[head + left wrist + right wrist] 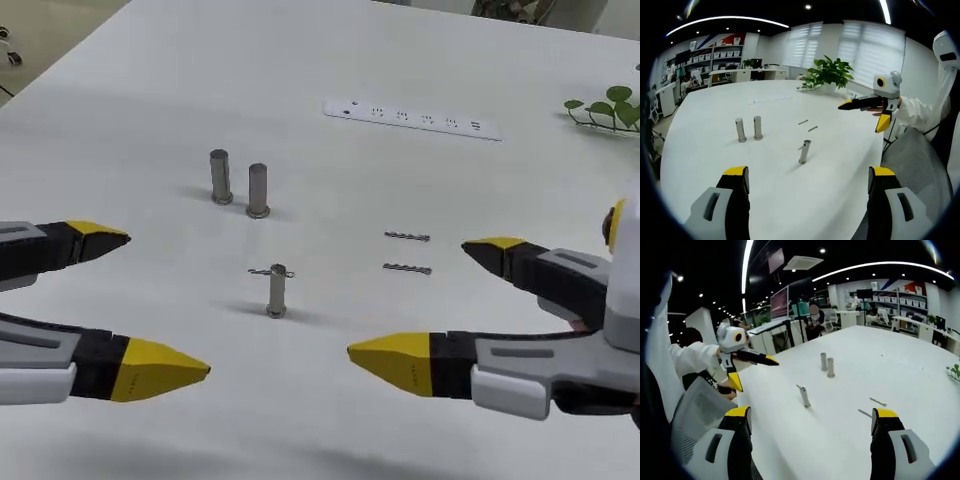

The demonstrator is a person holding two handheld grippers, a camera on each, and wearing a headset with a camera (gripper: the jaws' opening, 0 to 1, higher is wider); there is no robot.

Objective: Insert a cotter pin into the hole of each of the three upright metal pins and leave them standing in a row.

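three metal pins (221, 177), three cotter pins (407, 237), one power strip (412, 119)

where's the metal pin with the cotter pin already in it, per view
Head view: pinned metal pin at centre, nearer than the two bare pins.
Left gripper view: that pin centre, right of them.
Right gripper view: that pin centre, left of them.
Shared landmark: the two bare pins.

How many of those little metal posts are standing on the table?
3. The back-left post and back-right post stand close together; the near post stands alone in front, a cotter pin through its top. None seems hidden.
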